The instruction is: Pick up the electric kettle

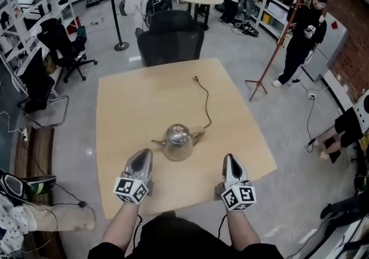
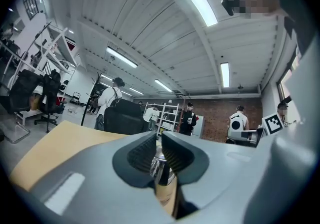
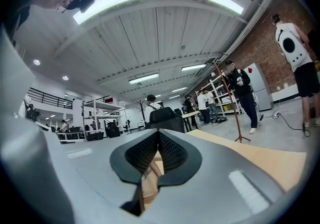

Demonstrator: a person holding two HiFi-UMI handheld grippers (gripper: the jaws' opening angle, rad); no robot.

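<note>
The kettle (image 1: 177, 141) stands upright near the middle of the table (image 1: 124, 108), untouched. Its cord (image 1: 206, 102) trails from the kettle's right side toward the far edge. Both tools sit on the near side of the kettle and short of it. My left hand-held gripper (image 1: 144, 155) is near-left of it, and my right hand-held gripper (image 1: 231, 160) is further off to its near-right. Neither holds anything. The left one's jaws stand a narrow slit apart, and in the left gripper view I see the kettle's shiny body straight ahead through that slit, beyond the tips. The right one's jaws are closed together, with only bare table showing past them.

As I judge it, this is the approach, so the lift is all ahead. That slit looks too narrow for any part of the kettle, so I would open the left jaws wide before closing in. A thin part juts from each side of the kettle, and from here I cannot tell spout from handle. I'd settle that first and take the handle, since the round polished body would likely slip. I'd keep the gripper level, bring the handle deep between the pads, then squeeze firmly. The cord looks slack, yet I'd lift straight and slowly so it doesn't drag or tip the kettle.
</note>
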